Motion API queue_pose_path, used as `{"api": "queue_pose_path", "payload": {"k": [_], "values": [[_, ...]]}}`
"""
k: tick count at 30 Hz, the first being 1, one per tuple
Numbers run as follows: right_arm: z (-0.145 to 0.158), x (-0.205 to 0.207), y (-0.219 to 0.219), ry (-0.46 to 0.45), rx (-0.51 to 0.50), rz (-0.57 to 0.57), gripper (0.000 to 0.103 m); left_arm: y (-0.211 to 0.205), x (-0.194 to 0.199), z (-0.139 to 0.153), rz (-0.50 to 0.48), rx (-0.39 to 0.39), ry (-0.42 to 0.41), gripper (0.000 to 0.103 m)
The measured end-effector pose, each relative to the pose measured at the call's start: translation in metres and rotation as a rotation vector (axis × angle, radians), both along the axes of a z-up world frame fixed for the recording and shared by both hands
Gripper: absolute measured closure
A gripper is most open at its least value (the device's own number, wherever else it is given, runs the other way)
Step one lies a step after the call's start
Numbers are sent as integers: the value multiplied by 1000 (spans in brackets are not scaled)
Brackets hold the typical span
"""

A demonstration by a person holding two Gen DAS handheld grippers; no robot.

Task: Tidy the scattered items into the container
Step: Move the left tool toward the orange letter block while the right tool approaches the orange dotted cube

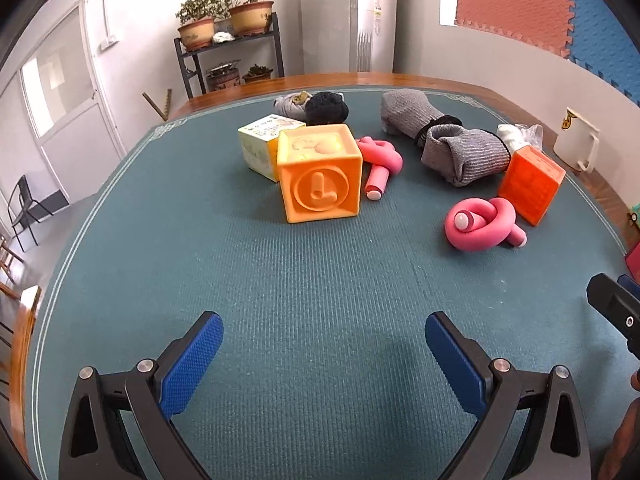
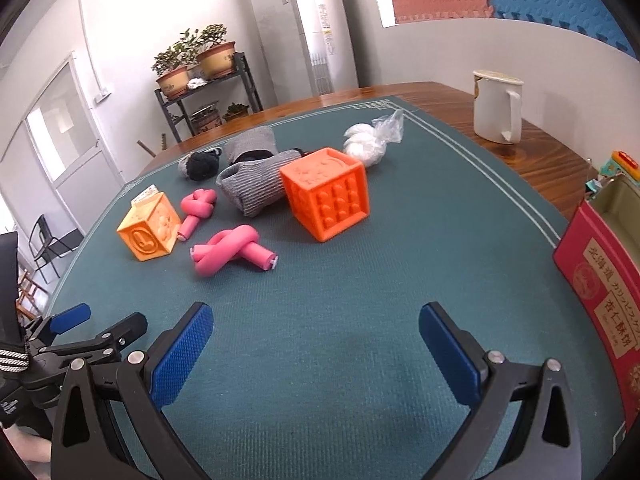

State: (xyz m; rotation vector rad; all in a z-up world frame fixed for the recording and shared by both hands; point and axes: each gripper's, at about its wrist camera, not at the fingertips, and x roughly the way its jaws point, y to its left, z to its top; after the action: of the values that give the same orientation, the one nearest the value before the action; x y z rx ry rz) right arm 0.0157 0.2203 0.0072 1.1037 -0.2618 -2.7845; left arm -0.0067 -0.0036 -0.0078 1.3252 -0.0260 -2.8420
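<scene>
Across the counter [image 1: 400, 80] a green mat [image 1: 280, 280] is lying, and the scattered things are sitting on its far half. At the right edge in the right wrist view a red tin [image 2: 600, 292] is standing open beside the mat, with nothing of the scatter showing in it; only a sliver of it is showing in the left view.

Grey socks [image 1: 464, 152] are lying bunched at the middle back, touching the red-orange cube [image 1: 532, 184], which is sitting tilted at their right end. An orange cube [image 1: 320, 176] with a raised "L" is standing left of centre, with a pale yellow box [image 1: 260, 140] touching its back left side. A dark sock ball [image 1: 326, 108] is resting further back, near the mat's far border. White wads in clear plastic [image 2: 368, 140] are lying behind the red-orange cube. One pink roller [image 1: 480, 224], knotted, is lying near that cube's front; the other pink roller [image 1: 380, 160] is sitting just beside the orange cube. A white mug [image 2: 496, 108] is standing off the mat on bare wood.

Both tools are hovering over the mat's bare near half. The left hand-held gripper [image 1: 324, 344] is standing wide with nothing between its blue pads [image 1: 192, 364]; the right hand-held gripper [image 2: 316, 336] is likewise gaping wide and holding nothing.
</scene>
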Motion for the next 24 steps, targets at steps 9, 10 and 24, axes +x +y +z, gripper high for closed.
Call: {"api": "queue_pose_path", "payload": {"k": [9,10,24], "values": [[-1,0,0,-3,-8,3,0,-2,2,-4,18,10,-8,0],[-2,-1,0,-7,-7,3,0,-2,2,-4,18,9,-8,0],[-8,-3,5,-47,-43,-16,0,-7,-7,-15,45,52,-72,0]]}}
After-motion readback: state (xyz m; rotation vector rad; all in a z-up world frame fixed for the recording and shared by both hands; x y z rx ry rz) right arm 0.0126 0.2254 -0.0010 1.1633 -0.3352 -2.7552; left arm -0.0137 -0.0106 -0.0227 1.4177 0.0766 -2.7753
